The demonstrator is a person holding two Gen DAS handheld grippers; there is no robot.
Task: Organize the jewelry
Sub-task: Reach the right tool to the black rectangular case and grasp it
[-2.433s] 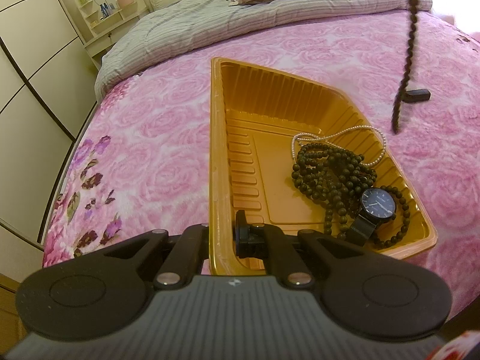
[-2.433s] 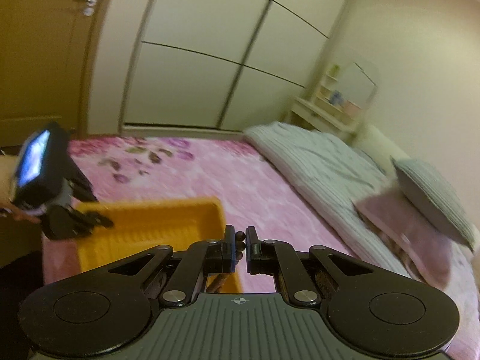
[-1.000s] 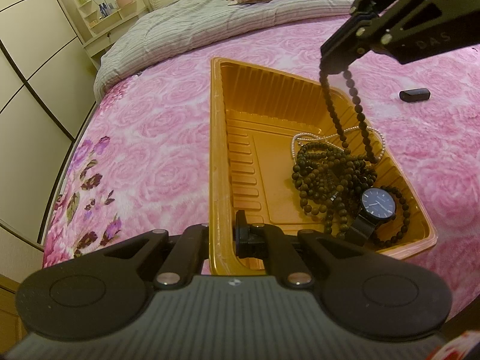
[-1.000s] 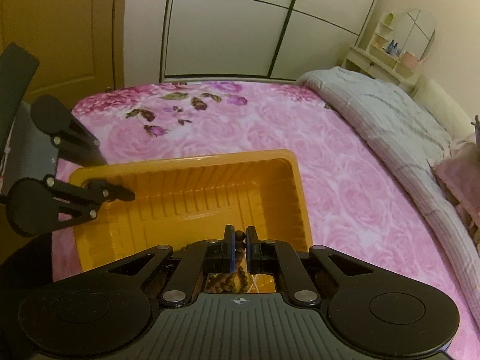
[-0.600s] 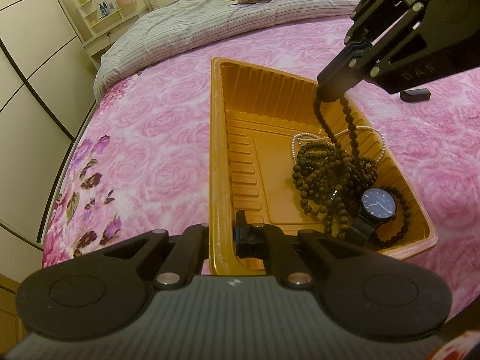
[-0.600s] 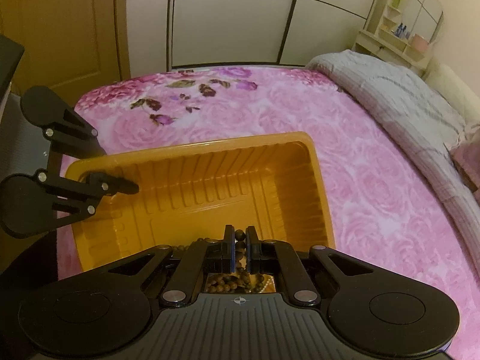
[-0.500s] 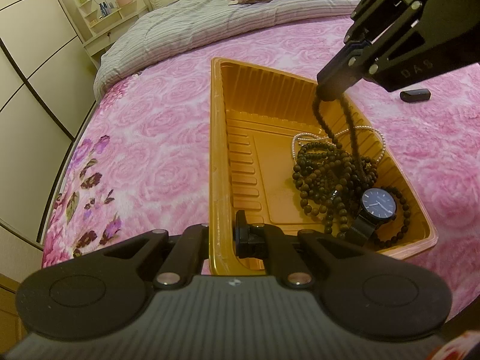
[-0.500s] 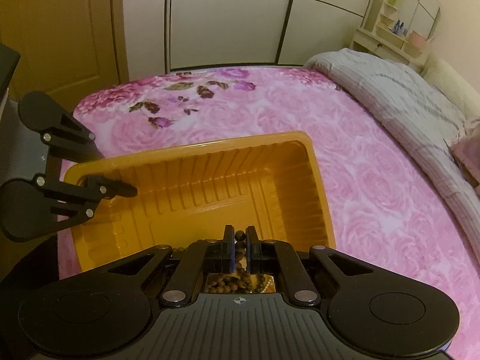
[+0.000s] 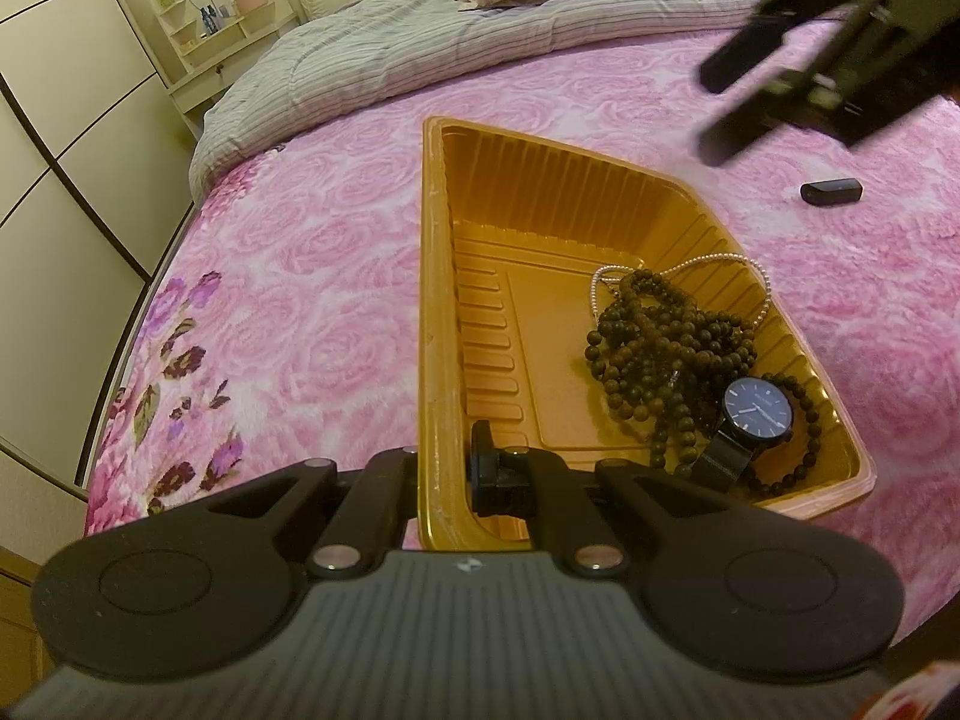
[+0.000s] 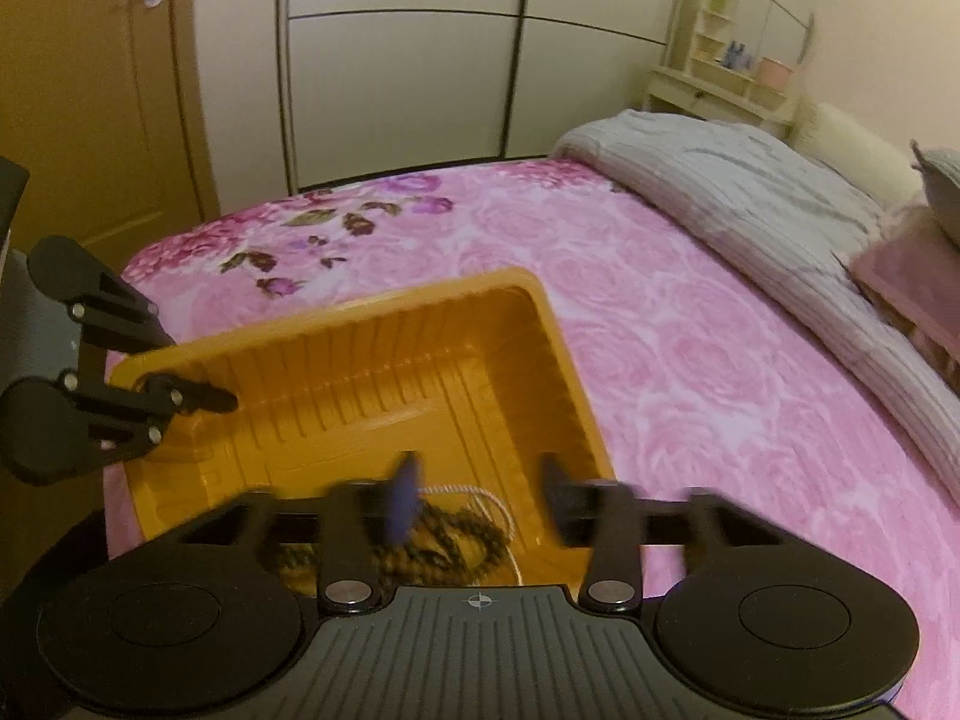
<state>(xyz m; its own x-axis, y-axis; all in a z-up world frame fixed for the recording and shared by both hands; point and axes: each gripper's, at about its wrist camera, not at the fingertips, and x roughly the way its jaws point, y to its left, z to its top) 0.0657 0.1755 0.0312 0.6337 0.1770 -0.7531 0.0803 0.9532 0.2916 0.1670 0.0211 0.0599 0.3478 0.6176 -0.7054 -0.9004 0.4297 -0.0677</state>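
An orange plastic tray (image 9: 438, 276) lies on the pink bed. In it lie dark bead strands (image 9: 660, 348), a thin pearl necklace (image 9: 720, 261) and a dark-faced wristwatch (image 9: 753, 414). My left gripper (image 9: 441, 474) is shut on the tray's near rim. My right gripper (image 10: 480, 495) is open and empty above the tray (image 10: 372, 384); the beads (image 10: 444, 534) lie just below it. It shows blurred at the top right of the left wrist view (image 9: 798, 54).
A small black object (image 9: 831, 191) lies on the pink rose blanket (image 9: 288, 276) right of the tray. A grey striped quilt (image 9: 456, 54) and pillows are at the head of the bed. Wardrobe doors (image 10: 408, 60) and a small shelf stand beyond.
My right gripper has opened and let go of the dark bead strand, which now lies in the tray. The gripper has lifted up and back. The left gripper has not moved.
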